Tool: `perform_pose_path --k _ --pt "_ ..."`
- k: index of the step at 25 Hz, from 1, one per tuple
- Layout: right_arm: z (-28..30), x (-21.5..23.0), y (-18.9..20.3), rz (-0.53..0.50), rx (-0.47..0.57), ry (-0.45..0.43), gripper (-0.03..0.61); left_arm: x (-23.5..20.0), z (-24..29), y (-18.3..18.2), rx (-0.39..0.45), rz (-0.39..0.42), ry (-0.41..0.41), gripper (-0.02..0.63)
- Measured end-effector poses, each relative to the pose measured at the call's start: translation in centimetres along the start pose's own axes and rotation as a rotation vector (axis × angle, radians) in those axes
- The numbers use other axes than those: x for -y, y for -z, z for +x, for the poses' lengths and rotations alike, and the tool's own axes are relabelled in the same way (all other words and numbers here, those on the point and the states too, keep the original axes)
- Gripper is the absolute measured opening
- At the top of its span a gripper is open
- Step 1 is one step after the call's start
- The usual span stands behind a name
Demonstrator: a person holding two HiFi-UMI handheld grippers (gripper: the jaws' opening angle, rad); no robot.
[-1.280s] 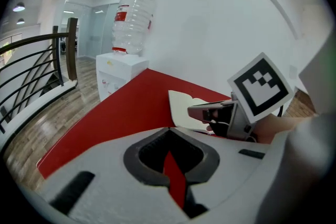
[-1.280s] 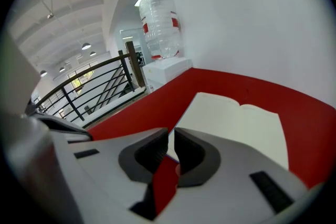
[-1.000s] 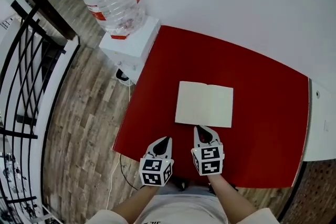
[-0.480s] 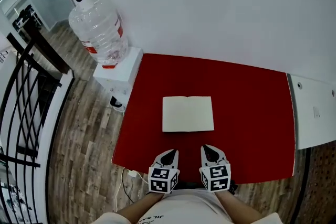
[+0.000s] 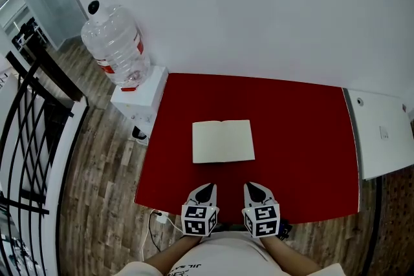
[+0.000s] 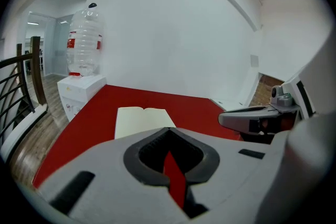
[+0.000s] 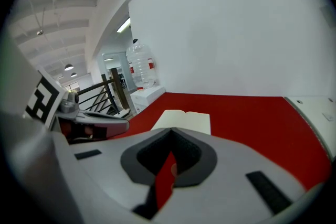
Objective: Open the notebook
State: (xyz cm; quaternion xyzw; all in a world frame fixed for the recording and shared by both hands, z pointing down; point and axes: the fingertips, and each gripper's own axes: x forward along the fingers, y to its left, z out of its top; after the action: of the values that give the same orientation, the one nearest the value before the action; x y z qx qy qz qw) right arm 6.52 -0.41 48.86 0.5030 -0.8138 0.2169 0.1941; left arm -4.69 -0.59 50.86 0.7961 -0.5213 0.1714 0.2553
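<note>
Now both pairs of jaws closed and empty, notebook (image 5: pixel 223 141) lying open ahead of them
Left gripper (image 5: pixel 207 186) and right gripper (image 5: pixel 251 185) sit side by side at the near edge of the red worktop (image 5: pixel 304 139), tips pinched together on nothing; the notebook lies flat, straight beyond the tips and well apart from them, while a water bottle (image 5: pixel 115 45) stands off past the left jaws
</note>
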Motion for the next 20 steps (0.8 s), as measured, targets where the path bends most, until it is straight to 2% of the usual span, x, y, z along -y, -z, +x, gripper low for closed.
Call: perform_pose_path --k 7,20 --pt "-0.3 -0.6 -0.3 -0.038 0.007 -0.011 0.005 0.4 -0.4 -0.2 0.012 0.013 -0.004 0.006" --pt "-0.8 -0.8 0.1 -0.037 -0.004 -0.029 0.005 0.7 -1.2 -0.3 0.026 0.008 -0.021 0.006"
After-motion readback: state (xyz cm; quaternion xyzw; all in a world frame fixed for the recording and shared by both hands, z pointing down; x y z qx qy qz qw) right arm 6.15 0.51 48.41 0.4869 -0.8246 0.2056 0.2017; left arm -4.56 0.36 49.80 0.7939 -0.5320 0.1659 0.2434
